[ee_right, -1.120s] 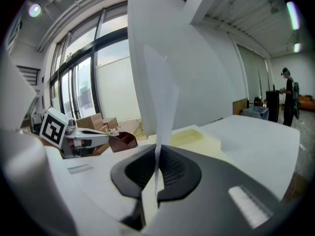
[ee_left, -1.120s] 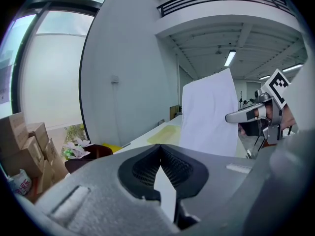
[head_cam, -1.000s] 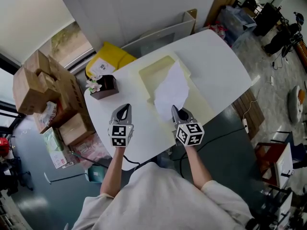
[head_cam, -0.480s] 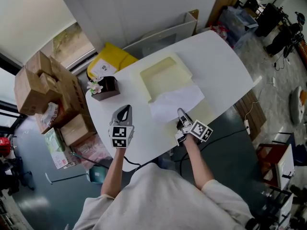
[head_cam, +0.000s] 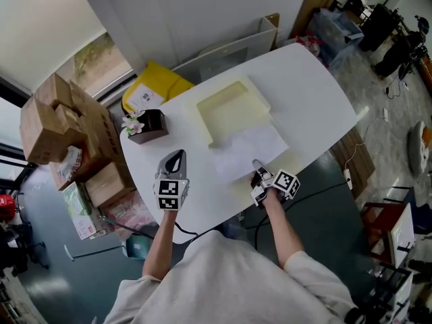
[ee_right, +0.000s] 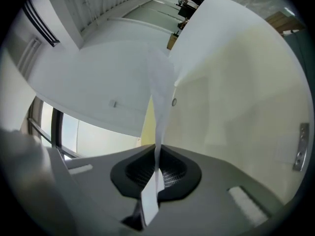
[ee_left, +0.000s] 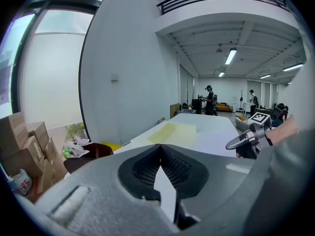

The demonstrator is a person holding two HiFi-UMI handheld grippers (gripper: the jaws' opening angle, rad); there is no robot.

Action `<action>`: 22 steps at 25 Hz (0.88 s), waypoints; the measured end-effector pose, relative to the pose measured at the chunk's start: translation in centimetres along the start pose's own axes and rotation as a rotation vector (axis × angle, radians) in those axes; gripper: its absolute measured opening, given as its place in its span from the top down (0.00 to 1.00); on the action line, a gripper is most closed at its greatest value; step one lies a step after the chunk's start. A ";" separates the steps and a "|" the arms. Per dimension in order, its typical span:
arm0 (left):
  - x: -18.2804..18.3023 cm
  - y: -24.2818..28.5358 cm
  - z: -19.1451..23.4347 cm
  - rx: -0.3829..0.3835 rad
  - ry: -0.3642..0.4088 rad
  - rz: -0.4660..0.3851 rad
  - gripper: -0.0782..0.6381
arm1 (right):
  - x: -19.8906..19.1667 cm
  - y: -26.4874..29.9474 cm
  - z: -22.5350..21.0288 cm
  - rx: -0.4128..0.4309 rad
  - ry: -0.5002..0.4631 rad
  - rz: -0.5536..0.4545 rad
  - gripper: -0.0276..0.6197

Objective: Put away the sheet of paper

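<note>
Delivery under way, seemingly; sheet of paper (head_cam: 246, 150) nipped at its near edge in right claw (head_cam: 256, 163), lying ahead of it, just short of cream tray (head_cam: 229, 106) beyond; left claw (head_cam: 177, 155) clenched empty, well aside; next, probably: carry forward over tray, then release.
</note>
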State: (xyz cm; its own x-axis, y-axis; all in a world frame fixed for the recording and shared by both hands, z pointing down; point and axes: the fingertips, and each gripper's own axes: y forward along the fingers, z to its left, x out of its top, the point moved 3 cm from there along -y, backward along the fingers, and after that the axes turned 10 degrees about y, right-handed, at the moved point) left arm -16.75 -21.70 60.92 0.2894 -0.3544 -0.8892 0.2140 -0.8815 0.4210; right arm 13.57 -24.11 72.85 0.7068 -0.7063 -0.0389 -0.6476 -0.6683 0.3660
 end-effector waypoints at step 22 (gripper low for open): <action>-1.7 0.3 2.0 0.054 -0.035 0.040 0.88 | 3.1 7.5 1.3 -0.036 0.019 0.077 0.95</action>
State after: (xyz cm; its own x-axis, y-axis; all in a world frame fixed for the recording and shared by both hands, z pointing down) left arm -19.00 -21.95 62.18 0.2637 -0.3999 -0.8778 0.1522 -0.8814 0.4472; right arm 10.54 -31.67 74.25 0.6610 -0.7503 0.0083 -0.6896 -0.6031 0.4009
